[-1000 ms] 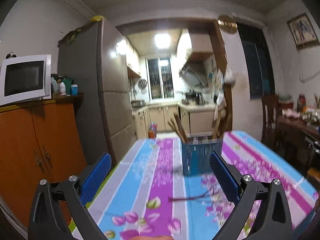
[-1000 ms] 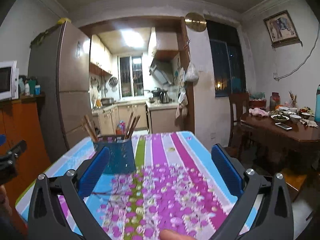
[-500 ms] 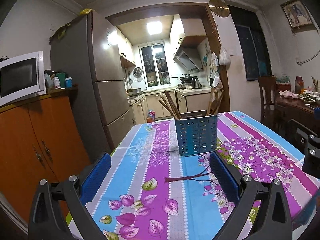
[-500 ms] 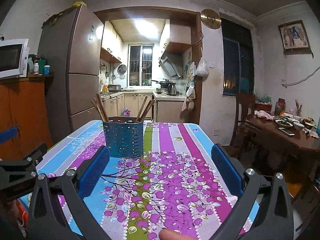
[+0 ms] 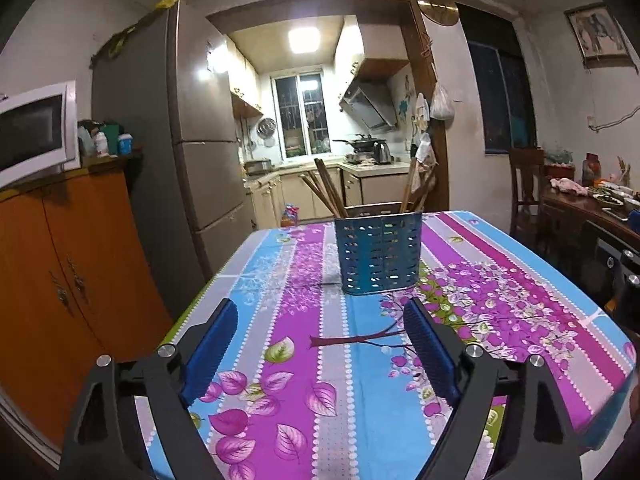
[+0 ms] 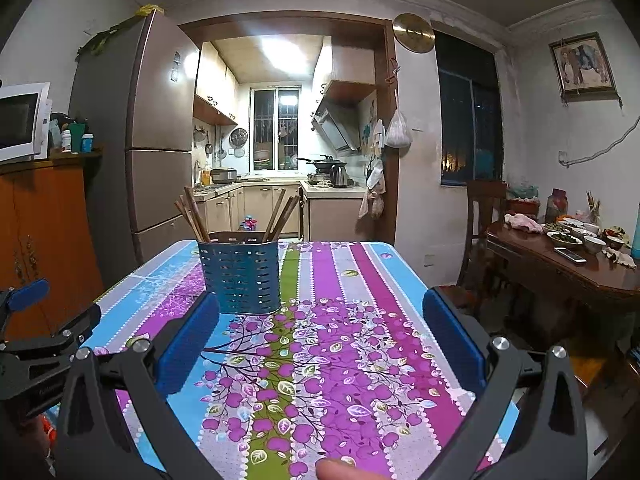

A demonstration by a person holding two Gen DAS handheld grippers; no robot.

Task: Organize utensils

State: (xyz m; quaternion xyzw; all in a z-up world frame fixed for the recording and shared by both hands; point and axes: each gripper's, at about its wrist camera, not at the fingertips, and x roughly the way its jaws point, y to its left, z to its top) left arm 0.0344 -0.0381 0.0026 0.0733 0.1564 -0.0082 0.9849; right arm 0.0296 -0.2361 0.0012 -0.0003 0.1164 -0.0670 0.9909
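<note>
Two grippers hang over the near end of a table, both with nothing between their blue pads. The left gripper (image 5: 320, 344) has its jaws apart, having just been closing a little, empty. The right gripper (image 6: 324, 340) stands with its jaws spread wide. Ahead of both, well apart from the fingertips, a blue perforated utensil holder (image 5: 378, 254) stands upright on the flowered tablecloth (image 5: 500, 300), with wooden chopsticks (image 5: 328, 190) leaning out of it to either side. Left of the table stand an orange cabinet (image 5: 60, 280) bearing a white microwave (image 5: 34, 128) and a tall fridge (image 5: 200, 140); a kitchen shows through the doorway behind.
</note>
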